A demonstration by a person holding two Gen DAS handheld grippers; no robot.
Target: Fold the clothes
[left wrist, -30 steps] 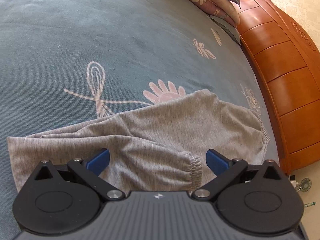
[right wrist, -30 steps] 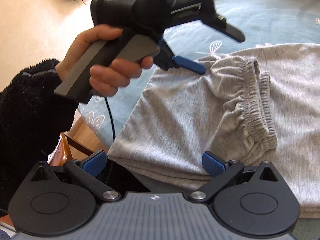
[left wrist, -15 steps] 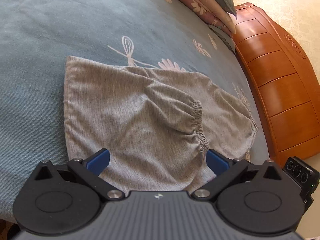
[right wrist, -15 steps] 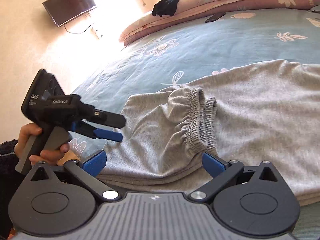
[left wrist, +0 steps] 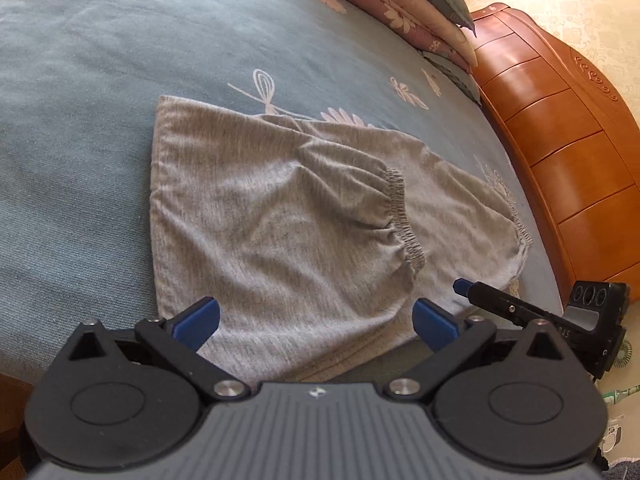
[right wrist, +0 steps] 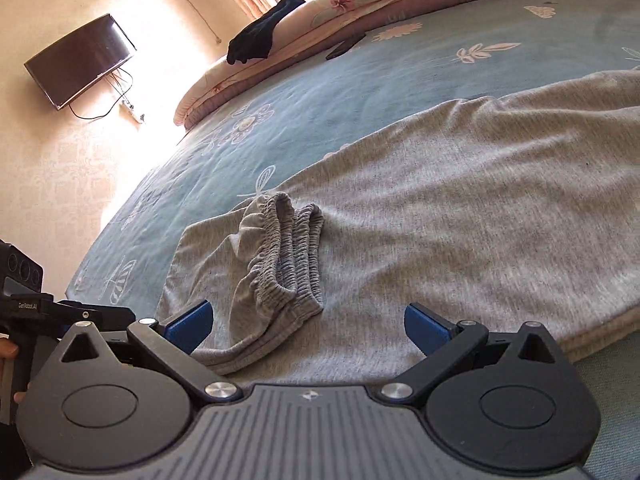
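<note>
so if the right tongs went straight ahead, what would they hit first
Most likely the bunched elastic cuffs of the folded grey trousers, lying just ahead between the open right tongs; depth is unclear.

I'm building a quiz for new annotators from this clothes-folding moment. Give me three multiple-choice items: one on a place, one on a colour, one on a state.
1. Where do the grey trousers lie?
A. on the blue bedspread
B. on the floor
C. on the wooden dresser

2. What colour are the gripper fingers' pads?
A. red
B. blue
C. white

3. How does the left gripper stand?
A. shut on a cuff
B. shut on nothing
C. open, holding nothing

Key: 1 A, the flowered blue cover shows all around the cloth; 2 B, blue tips on black arms in both views; 3 C, its fingers are spread wide with the cloth lying flat beyond them.
</note>
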